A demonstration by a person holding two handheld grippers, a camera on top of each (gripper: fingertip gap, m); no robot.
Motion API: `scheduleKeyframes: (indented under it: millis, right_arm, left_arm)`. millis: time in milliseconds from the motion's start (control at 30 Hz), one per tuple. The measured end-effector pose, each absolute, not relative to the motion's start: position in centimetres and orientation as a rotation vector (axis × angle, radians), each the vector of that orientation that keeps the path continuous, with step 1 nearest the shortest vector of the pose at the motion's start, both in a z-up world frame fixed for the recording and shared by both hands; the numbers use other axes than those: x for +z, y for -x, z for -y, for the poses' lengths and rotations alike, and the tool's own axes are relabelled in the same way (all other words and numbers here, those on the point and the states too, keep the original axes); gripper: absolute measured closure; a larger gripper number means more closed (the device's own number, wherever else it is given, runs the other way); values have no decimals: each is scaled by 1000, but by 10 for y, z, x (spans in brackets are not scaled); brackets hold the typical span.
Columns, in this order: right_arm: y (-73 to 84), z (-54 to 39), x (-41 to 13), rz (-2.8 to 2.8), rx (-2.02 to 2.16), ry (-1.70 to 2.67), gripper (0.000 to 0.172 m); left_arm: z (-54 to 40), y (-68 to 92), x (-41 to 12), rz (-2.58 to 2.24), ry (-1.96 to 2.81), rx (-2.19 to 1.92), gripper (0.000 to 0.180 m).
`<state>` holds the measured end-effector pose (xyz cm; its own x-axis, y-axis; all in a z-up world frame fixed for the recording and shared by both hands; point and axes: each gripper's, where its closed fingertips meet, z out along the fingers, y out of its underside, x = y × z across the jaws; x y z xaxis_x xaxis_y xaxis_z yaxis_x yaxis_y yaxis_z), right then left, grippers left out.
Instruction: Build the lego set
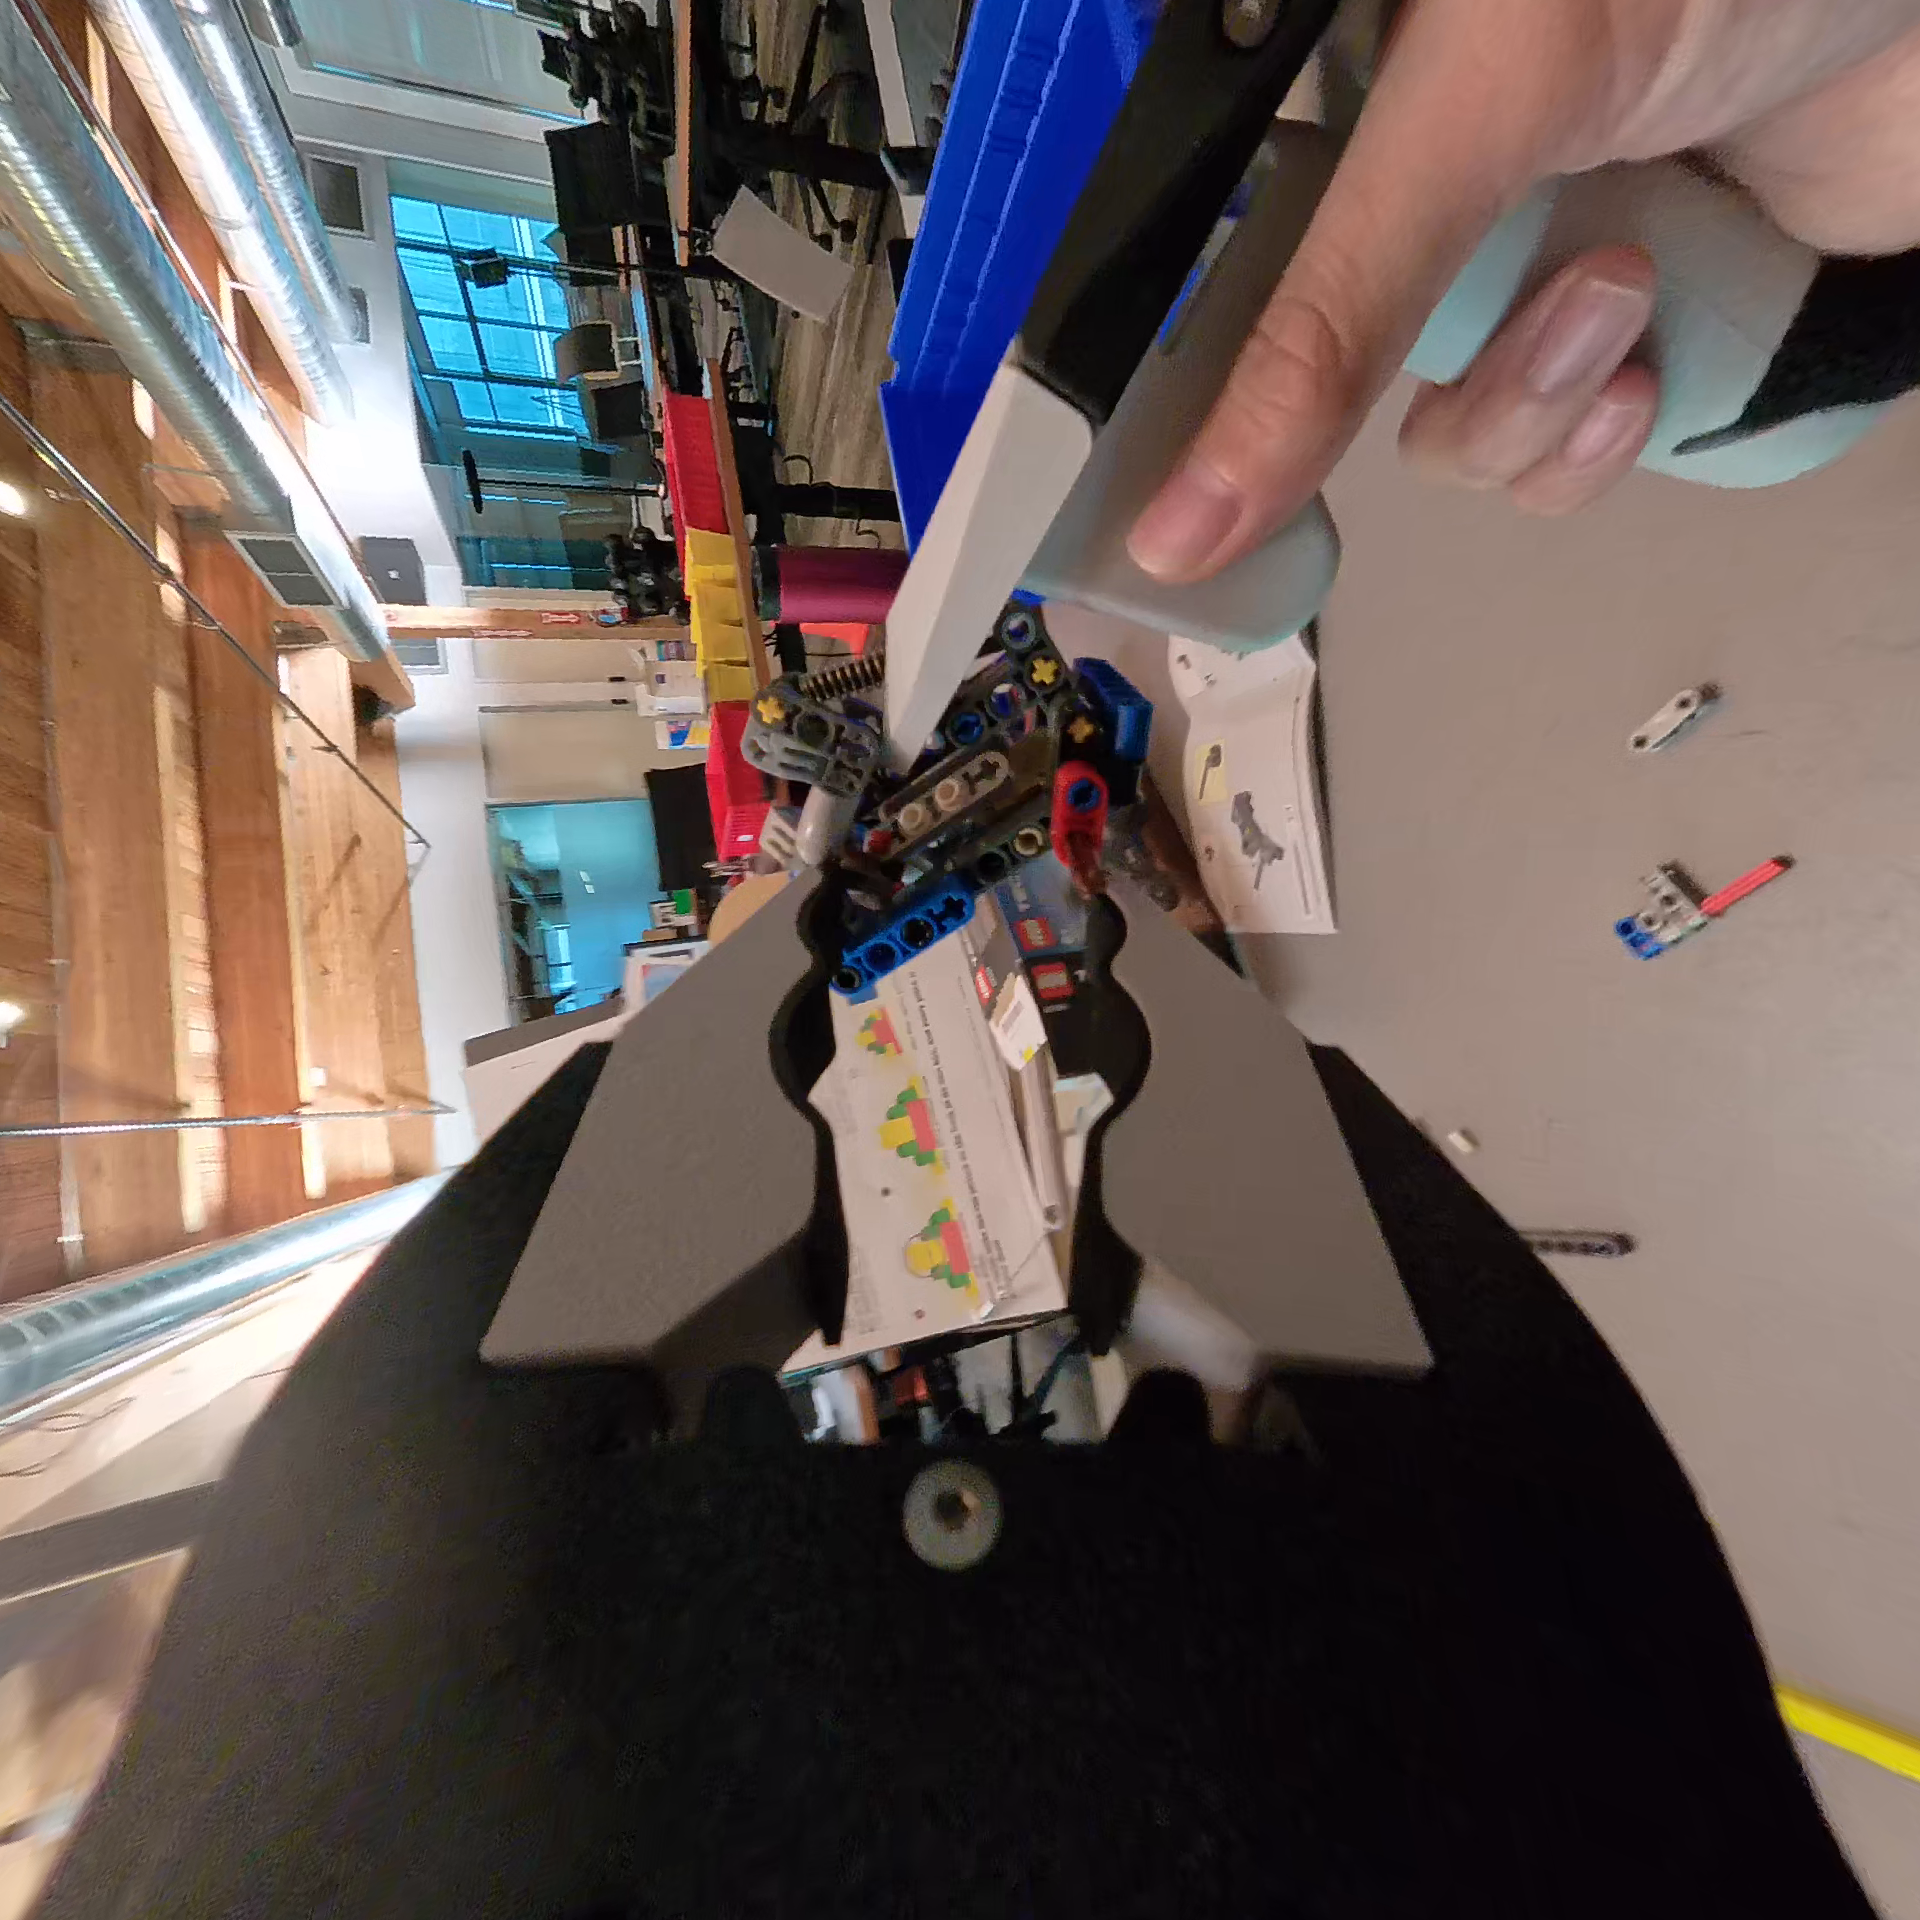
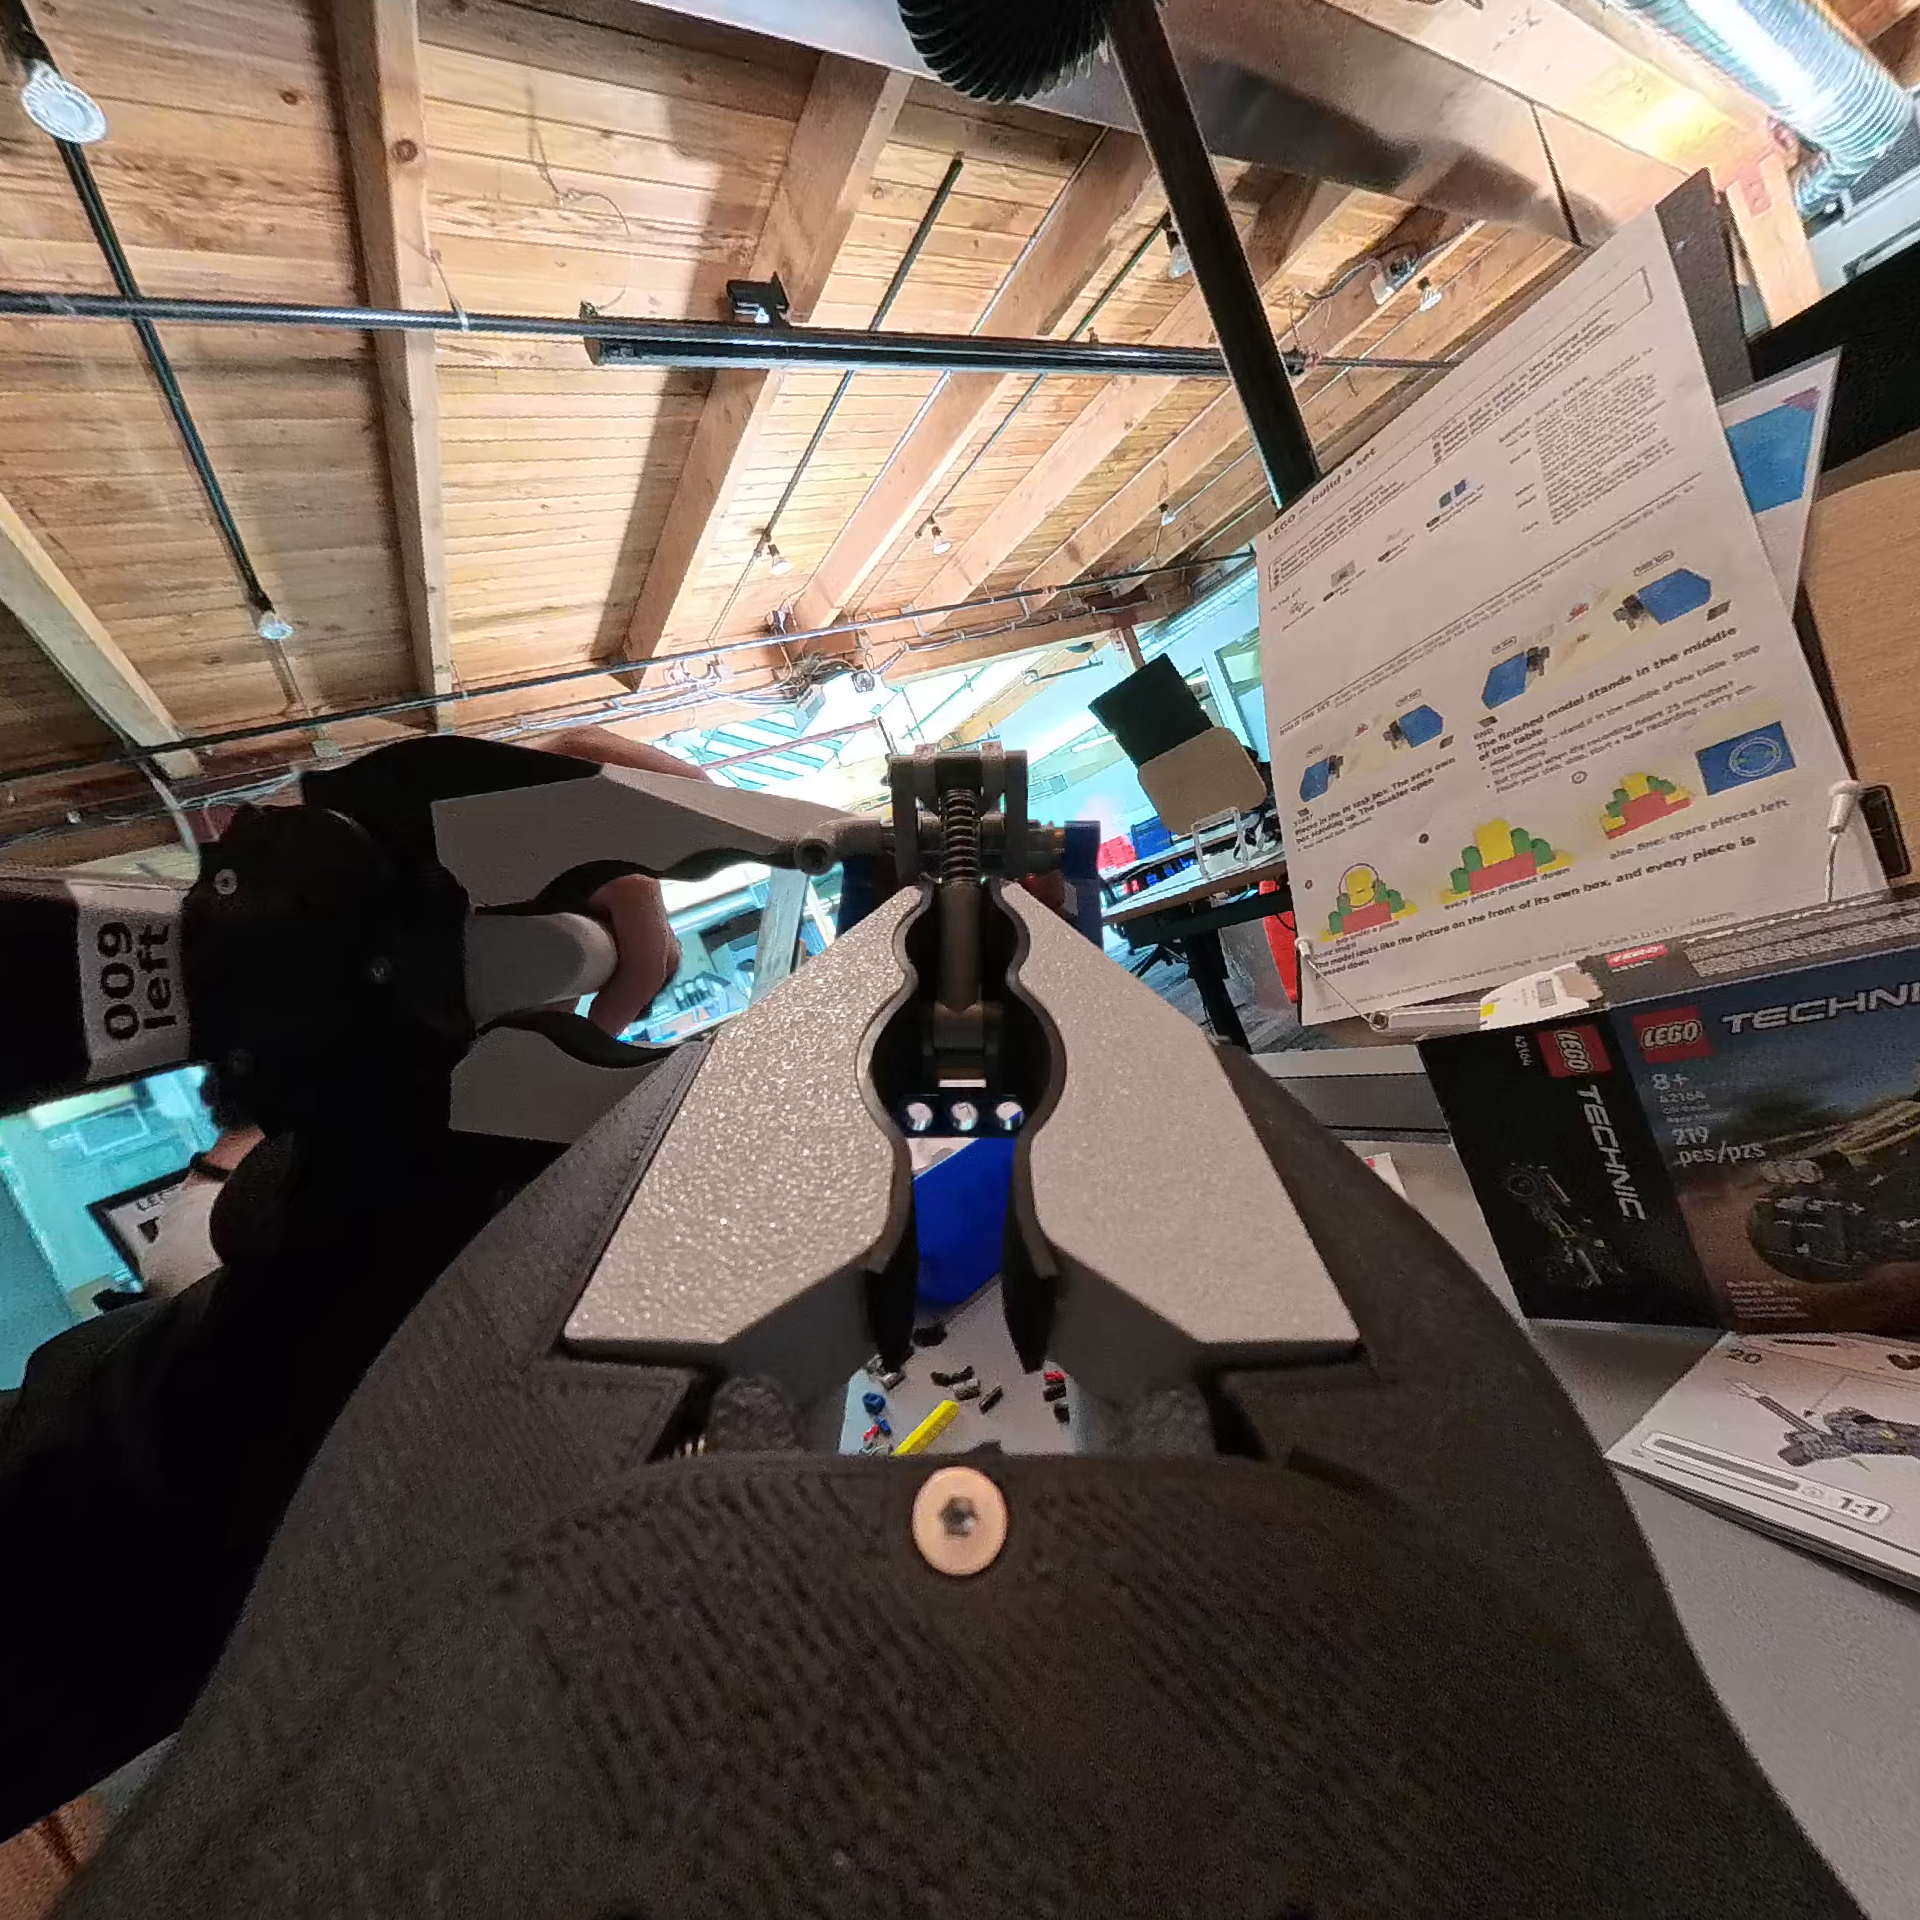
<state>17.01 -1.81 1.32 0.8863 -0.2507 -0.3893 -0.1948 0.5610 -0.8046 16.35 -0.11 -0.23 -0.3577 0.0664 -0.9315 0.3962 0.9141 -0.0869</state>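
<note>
A small model of dark, blue, red and grey building-brick beams [image 1: 966, 790] hangs in the air between both grippers. In the left wrist view my left gripper [image 1: 961, 904] has its two grey fingertips closed on the model's lower end, beside a blue beam [image 1: 904, 935]. My right gripper reaches in from the upper right, and its pale finger [image 1: 977, 561] lies against the model's top. In the right wrist view my right gripper [image 2: 961, 904] is shut on the model's dark spring strut [image 2: 961, 831]. One finger of the left gripper [image 2: 623, 821] touches the model from the left.
A grey table [image 1: 1558, 1039] carries loose pieces [image 1: 1673, 717] [image 1: 1704, 904], an open booklet [image 1: 1257, 790] and a blue bin [image 1: 987, 208]. The set's dark box [image 2: 1714, 1143] and a printed sheet [image 2: 1538, 644] stand at the right. Small parts [image 2: 935, 1403] lie below the fingers. Left and right tips are no more than a few centimetres apart.
</note>
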Motion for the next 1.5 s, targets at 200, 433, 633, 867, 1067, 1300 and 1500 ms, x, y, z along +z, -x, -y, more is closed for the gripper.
scheduleKeyframes:
  millis: [200,433,633,867,1067,1300,1500]
  right_arm:
    - [-171,21,13,-510,-50,974,167]
    - [-171,18,12,-495,-18,985,167]
    - [-171,17,12,-495,15,989,167]
    - [-173,21,11,-514,45,955,167]
    - [-172,21,11,-519,65,934,167]
    - [-170,22,14,-502,51,931,168]
    - [-172,23,14,-514,84,905,168]
  left_arm:
    - [5,-160,-4,-2000,-294,-496,137]
    - [3,-160,-3,-2013,-322,-483,138]
    - [0,-165,0,-1920,-407,-365,144]
    - [6,-165,-4,-1974,-341,-493,139]
    - [6,-165,0,-1960,-357,-479,148]
    - [7,-160,2,-2005,-381,-582,149]
    - [8,-161,2,-1965,-404,-531,154]
